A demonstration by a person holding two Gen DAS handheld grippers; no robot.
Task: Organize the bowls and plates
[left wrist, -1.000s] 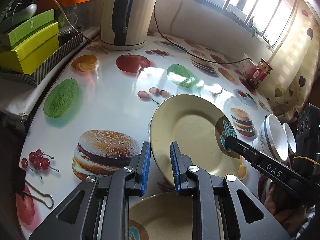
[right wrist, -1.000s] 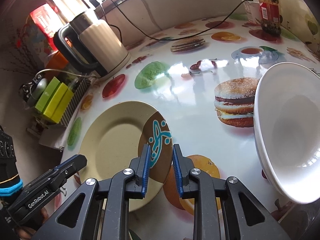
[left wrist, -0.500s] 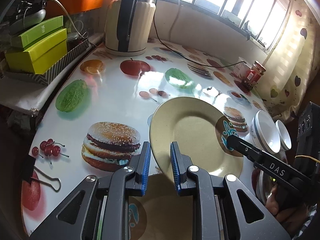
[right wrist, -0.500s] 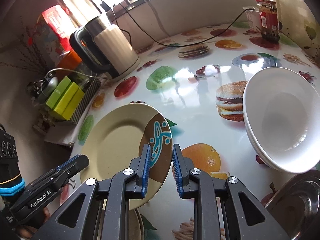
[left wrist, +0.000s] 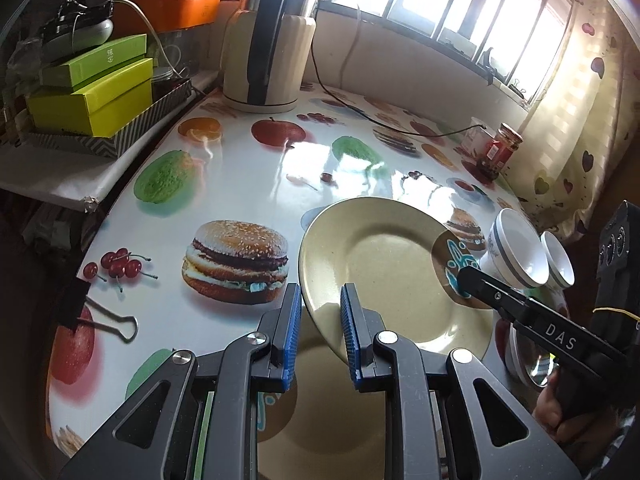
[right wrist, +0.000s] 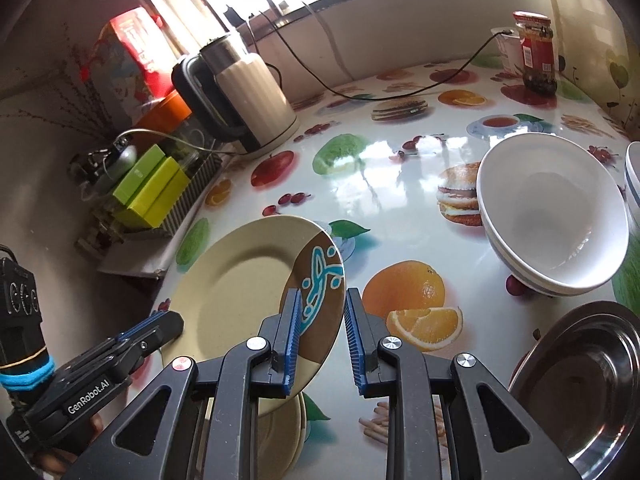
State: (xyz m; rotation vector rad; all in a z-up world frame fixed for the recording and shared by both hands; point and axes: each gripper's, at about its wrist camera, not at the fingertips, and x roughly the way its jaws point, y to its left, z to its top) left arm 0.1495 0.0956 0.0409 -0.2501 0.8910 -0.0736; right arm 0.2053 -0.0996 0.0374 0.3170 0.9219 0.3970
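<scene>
A beige plate (left wrist: pixel 384 264) with a brown and turquoise patch hangs tilted above the table, carried by both grippers. My left gripper (left wrist: pixel 320 320) is shut on its plain near rim. My right gripper (right wrist: pixel 320 320) is shut on the patterned rim (right wrist: pixel 320 280); its fingertips (left wrist: pixel 466 278) also show in the left wrist view. The left gripper's fingertips (right wrist: pixel 168 322) show at the plate's far side in the right wrist view. A second beige plate (left wrist: pixel 320 420) lies on the table right under the held one. Stacked white bowls (right wrist: pixel 552 220) stand to the right.
A steel dish (right wrist: pixel 580 392) sits at the near right. The kettle (left wrist: pixel 268 40) with its cord, green boxes (left wrist: pixel 92 96) on a tray, a red jar (left wrist: pixel 498 152) and a binder clip (left wrist: pixel 100 316) stand around the food-print tabletop (left wrist: pixel 240 184).
Both grippers have drawn back toward the near edge and risen a little, taking the plate along. More of the plate beneath now shows, and the bowls look farther off.
</scene>
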